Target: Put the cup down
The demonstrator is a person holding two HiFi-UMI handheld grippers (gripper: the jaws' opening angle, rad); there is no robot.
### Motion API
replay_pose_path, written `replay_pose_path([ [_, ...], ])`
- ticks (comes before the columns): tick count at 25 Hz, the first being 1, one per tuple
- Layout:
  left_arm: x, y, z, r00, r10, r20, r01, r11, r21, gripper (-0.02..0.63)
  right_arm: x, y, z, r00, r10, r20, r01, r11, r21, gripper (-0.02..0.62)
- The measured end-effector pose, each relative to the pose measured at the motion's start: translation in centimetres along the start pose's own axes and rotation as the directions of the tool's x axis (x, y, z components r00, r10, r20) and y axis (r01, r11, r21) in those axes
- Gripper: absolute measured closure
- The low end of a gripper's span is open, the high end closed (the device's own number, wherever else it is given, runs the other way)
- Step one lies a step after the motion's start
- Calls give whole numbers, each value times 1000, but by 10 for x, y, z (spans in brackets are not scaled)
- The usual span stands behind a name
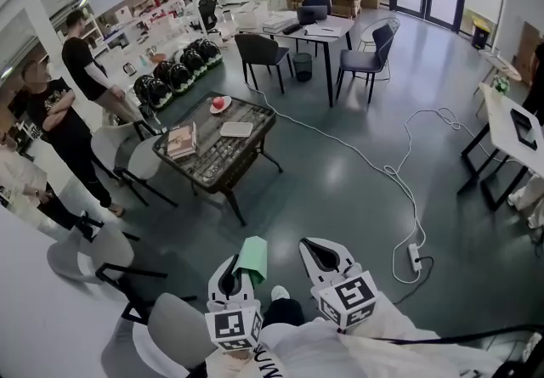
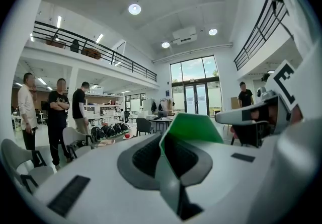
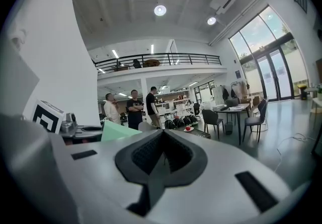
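Open-plan hall with a mezzanine, seen from above over a grey floor [image 1: 340, 172]. Three people stand at the far left, clear of the work.

Low table [image 1: 223, 151]: a dark-framed, glass-topped table, the nearest surface fit to receive the cup and well apart from the person. It carries a book [image 1: 181, 140], a pale flat item [image 1: 236, 129] and a plate [image 1: 220, 104] with something red on it. The near half of the top looks bare.

Grey chair [image 1: 174, 330]: just beside the person's left side, between them and the table.

Right gripper [image 1: 323, 256]: jaws pressed together with nothing between them, held near the left one.

Left gripper [image 1: 231, 279]: jaws closed on the wall of the green cup [image 1: 252, 259], which stands out beyond the tips and hangs in the air close to the body, over the floor. The wall looks thin and folded at the pinch. Whether it holds anything cannot be told.

Suggested handling: the put-down is not yet begun, so the approach probably comes first.
- Step round the chair.
- Hold the cup level, without squeezing harder.
- Aim for the bare near part of the glass, away from the book and plate.
- Lower until the base sits flat on the glass.
- Part the jaws only then, and draw back along the jaw line so the pads do not tip the light cup.
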State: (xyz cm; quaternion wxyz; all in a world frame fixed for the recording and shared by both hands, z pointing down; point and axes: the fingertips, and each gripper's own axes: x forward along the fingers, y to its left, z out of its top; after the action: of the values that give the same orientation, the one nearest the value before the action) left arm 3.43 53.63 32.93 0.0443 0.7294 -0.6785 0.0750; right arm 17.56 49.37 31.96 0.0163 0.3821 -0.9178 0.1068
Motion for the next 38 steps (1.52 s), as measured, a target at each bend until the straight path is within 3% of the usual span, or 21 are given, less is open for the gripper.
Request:
replay_pose_path([
  [10, 71, 28, 2, 1000, -15, 4, 15, 1000, 12, 572, 62, -29, 3, 1000, -27, -4, 27, 1000, 2, 591],
  [27, 281, 154, 27, 997, -65, -49, 66, 998, 22, 572, 297, -94, 28, 996, -44, -79, 45, 999, 18, 591],
  [38, 361, 206, 29, 990, -118, -74, 119, 993, 1, 572, 391, -112, 36, 990, -76, -118, 78, 997, 13, 591],
])
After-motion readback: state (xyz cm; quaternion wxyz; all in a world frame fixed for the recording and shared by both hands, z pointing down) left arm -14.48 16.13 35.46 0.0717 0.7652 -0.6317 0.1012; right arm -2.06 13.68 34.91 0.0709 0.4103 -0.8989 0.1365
